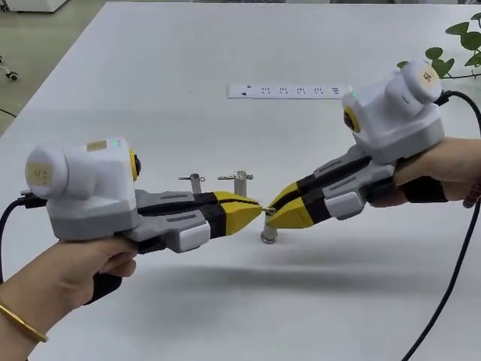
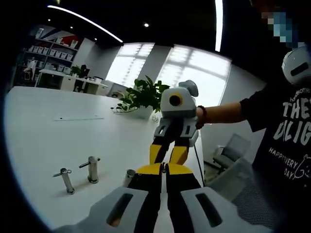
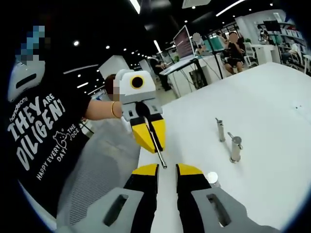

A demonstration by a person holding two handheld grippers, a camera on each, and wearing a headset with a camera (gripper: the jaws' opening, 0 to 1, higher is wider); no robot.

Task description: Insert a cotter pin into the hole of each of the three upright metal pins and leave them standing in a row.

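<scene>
Your left hand-held gripper (image 1: 254, 207) is clamped on a cotter pin (image 3: 156, 143). Its free end reaches into the narrow gap between the slightly parted jaws of your right hand-held gripper (image 3: 167, 170), and the two meet tip to tip just above the bare metal pin (image 1: 269, 235). Just behind it, toward the far edge of the table (image 1: 150, 90), the second metal pin (image 1: 240, 181) and third metal pin (image 1: 195, 183) stand side by side, each with a cotter pin through its top, and a white power strip (image 1: 289, 91) lies well beyond them near that edge.

Left hand-held gripper (image 1: 255, 204) clamped, right (image 3: 167, 169) parted
</scene>
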